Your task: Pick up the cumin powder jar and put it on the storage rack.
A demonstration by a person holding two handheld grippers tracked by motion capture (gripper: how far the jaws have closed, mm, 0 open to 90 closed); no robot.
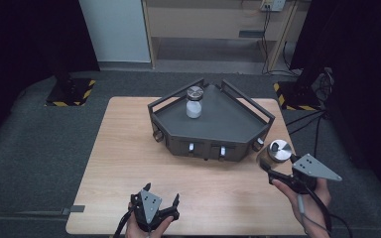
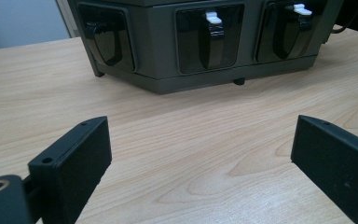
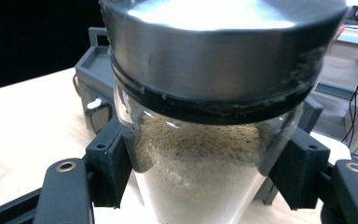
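Gripping jar (image 3: 200,154) beside tray (image 1: 258,130)

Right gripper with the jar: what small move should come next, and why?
Probably carry it over the rail into the dark tray. The right gripper is shut on a metal-lidded jar beside the tray, where a similar white jar already stands; the left gripper rests open.

High view overlooks table (image 1: 129,163); both gripper views face tray (image 2: 168,56).
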